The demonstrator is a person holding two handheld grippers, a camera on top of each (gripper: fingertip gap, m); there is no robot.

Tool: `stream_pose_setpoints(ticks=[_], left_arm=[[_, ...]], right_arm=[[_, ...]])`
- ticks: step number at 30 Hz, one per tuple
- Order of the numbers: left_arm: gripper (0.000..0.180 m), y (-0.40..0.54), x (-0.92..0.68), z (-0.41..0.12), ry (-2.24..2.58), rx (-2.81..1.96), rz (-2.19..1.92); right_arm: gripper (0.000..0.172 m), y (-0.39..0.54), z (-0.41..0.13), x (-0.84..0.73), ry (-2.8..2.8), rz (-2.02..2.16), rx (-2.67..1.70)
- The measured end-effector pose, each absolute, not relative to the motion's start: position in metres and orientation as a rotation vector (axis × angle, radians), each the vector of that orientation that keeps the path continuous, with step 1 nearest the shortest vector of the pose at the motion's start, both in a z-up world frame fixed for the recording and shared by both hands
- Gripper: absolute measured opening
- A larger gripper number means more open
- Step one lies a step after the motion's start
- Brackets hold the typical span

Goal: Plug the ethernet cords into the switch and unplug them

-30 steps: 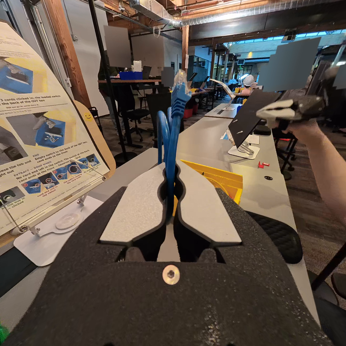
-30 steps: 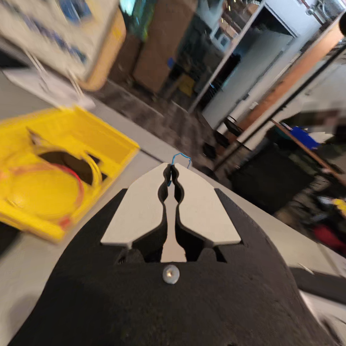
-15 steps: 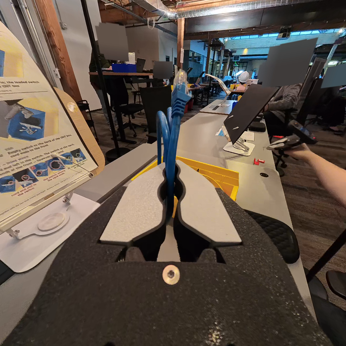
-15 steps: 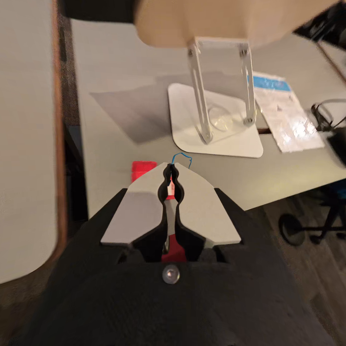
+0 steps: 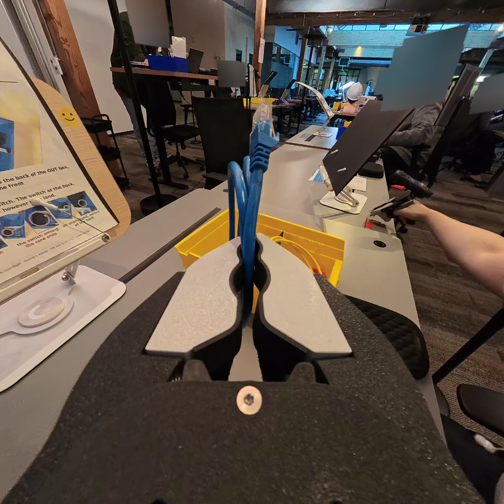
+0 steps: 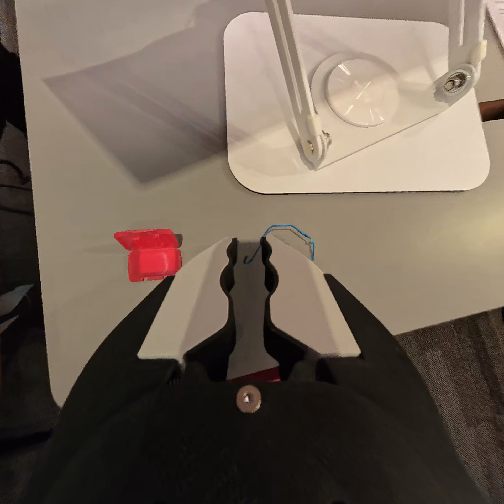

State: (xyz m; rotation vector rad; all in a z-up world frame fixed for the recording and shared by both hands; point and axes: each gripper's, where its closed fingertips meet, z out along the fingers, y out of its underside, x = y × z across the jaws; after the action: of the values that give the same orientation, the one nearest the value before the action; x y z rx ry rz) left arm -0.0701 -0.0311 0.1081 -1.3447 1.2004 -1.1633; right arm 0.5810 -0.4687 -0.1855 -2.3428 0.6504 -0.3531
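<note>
2 hand-held grippers: left (image 5: 248, 245) clenched on blue ethernet cord (image 5: 249, 218); right (image 6: 248, 242) released beside thin blue wire tie (image 6: 289, 227); printed instruction sheet (image 5: 41, 191) at left.

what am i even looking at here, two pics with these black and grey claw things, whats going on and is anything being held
These are two hand-held grippers, each with a camera looking along its two grey fingers, so each picture is one gripper's own view.

In the left gripper's view, the fingers are closed on a blue ethernet cord, its clear plug pointing up. Behind it a yellow bin holding a yellow cord sits on a grey table, with an instruction board at the left. The person's other arm reaches out at the right.

The right gripper looks down at the table. Its fingers are apart and hold nothing; a thin blue wire lies at the tips. Beside it are an open red case and a white stand base.
</note>
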Motion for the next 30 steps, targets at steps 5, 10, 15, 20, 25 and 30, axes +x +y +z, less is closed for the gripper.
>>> stream_pose_setpoints(ticks=[5, 10, 15, 20, 25, 30], left_arm=[[0.001, -0.038, -0.075, 0.111, 1.211, -1.327, -1.24], [0.002, -0.043, -0.08, 0.113, 1.224, -1.312, -1.315], [0.001, -0.048, -0.083, 0.114, 1.24, -1.305, -1.385], [0.002, -0.057, -0.087, 0.122, 1.254, -1.264, -1.455], [0.001, -0.066, -0.098, 0.136, 1.259, -1.225, -1.617], [0.002, -0.069, -0.111, 0.149, 1.251, -1.186, -1.71]], right_arm=[[0.021, -0.473, -0.137, 0.578, 0.687, -0.401, -2.075], [0.015, -0.462, -0.108, 0.561, 0.718, -0.342, -1.966], [0.008, -0.454, -0.103, 0.544, 0.761, -0.445, -2.001], [0.011, -0.424, -0.032, 0.478, 0.608, -0.603, -1.725], [0.015, -0.343, 0.039, 0.355, 0.26, -0.586, -1.601], [0.016, -0.229, 0.122, 0.204, -0.122, -0.332, -1.459]])
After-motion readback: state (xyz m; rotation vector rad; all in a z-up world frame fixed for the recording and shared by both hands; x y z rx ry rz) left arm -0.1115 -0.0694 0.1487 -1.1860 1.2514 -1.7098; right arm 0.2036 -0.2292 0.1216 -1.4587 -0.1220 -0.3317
